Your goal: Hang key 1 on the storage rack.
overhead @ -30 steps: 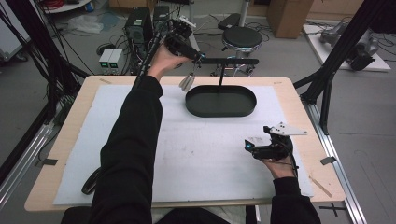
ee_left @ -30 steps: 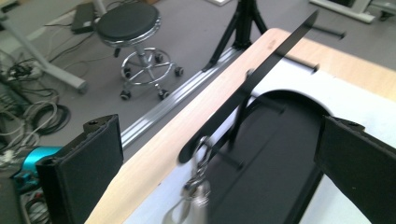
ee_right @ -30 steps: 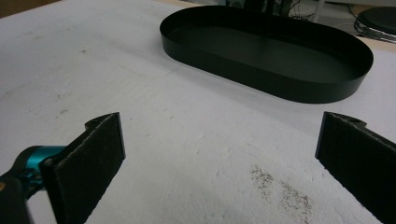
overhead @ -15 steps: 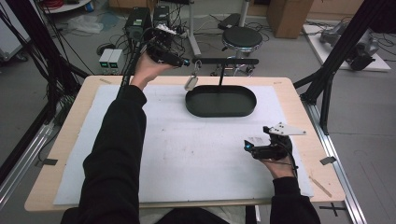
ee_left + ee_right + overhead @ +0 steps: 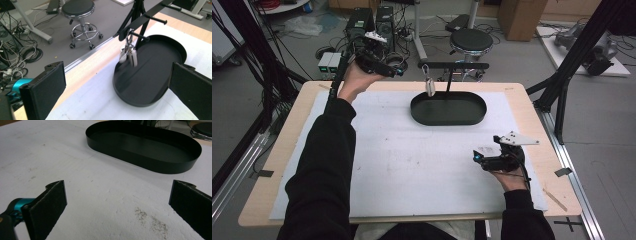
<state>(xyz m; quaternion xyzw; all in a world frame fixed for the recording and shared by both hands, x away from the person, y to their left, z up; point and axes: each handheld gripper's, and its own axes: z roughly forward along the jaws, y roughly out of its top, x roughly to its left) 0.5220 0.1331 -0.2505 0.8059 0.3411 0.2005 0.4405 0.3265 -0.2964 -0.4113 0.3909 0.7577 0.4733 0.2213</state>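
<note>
The left gripper (image 5: 398,68) is held up beyond the desk's (image 5: 287,135) far left edge, jaws spread wide and empty. Just right of it, a silver padlock (image 5: 128,54) hangs from the black stand's crossbar (image 5: 453,65) over the left end of the oval black tray (image 5: 448,119). The right gripper (image 5: 479,155), equally wide and empty, sits low over the white mat (image 5: 402,160), near right.

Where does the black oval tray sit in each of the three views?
High view: black oval tray at upper centre of the white mat.
Left gripper view: right of centre, between the open jaws, rim at.
Right gripper view: across the top, wall at.
Shared landmark: the white mat under the tray.
</note>
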